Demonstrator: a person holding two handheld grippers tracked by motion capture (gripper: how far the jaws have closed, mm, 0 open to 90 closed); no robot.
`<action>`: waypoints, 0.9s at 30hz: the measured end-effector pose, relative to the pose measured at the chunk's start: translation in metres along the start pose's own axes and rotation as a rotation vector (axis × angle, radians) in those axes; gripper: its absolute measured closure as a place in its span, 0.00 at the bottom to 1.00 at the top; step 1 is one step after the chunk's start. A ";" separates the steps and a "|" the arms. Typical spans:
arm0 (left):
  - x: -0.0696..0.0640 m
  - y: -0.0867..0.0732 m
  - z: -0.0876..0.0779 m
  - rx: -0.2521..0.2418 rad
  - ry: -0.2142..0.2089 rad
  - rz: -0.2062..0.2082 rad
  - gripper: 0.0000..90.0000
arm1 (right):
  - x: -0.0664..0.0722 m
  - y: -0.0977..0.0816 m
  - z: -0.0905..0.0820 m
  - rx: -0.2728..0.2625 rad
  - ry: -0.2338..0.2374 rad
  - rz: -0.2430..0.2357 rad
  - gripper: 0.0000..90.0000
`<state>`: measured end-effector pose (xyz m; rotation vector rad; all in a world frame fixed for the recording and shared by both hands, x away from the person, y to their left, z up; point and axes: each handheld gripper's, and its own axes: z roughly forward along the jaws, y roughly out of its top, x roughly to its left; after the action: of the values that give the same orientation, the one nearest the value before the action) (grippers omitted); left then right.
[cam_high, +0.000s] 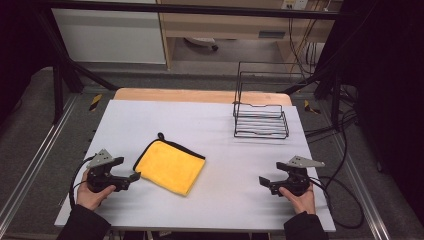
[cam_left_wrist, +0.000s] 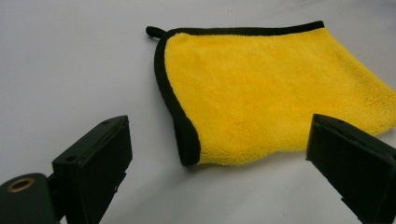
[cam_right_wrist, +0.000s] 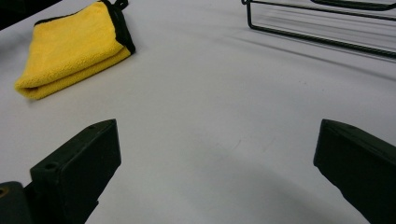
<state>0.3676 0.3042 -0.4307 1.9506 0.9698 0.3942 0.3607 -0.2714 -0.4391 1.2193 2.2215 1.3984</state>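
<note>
A folded yellow cloth (cam_high: 170, 165) with a black hem and a small hanging loop lies flat on the white table (cam_high: 215, 130), left of centre. My left gripper (cam_high: 129, 169) rests near the table's front left, open, its jaws pointing at the cloth's near corner without touching it. In the left gripper view the yellow cloth (cam_left_wrist: 261, 93) lies just beyond the left gripper (cam_left_wrist: 219, 158), jaws wide apart. My right gripper (cam_high: 270, 173) sits at the front right, open and empty. Its own view shows the right gripper (cam_right_wrist: 217, 163) over bare table, the yellow cloth (cam_right_wrist: 70, 46) far off.
A black wire rack (cam_high: 260, 107) stands at the back right of the table; the wire rack (cam_right_wrist: 322, 23) also crosses the top of the right gripper view. Cables trail off the right edge. A wooden board (cam_high: 200, 95) borders the far side.
</note>
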 end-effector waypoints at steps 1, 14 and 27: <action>0.000 0.000 0.000 0.004 0.001 0.003 0.07 | 0.000 0.000 0.000 0.000 0.000 -0.002 0.01; -0.006 0.002 0.002 0.016 -0.004 0.024 0.07 | 0.001 0.000 0.001 0.004 -0.007 -0.003 0.01; -0.011 0.003 0.005 0.022 -0.003 0.032 0.07 | 0.002 0.000 0.001 0.003 -0.007 -0.008 0.01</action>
<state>0.3652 0.2923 -0.4301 1.9882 0.9457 0.4005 0.3604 -0.2695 -0.4391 1.2128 2.2220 1.3862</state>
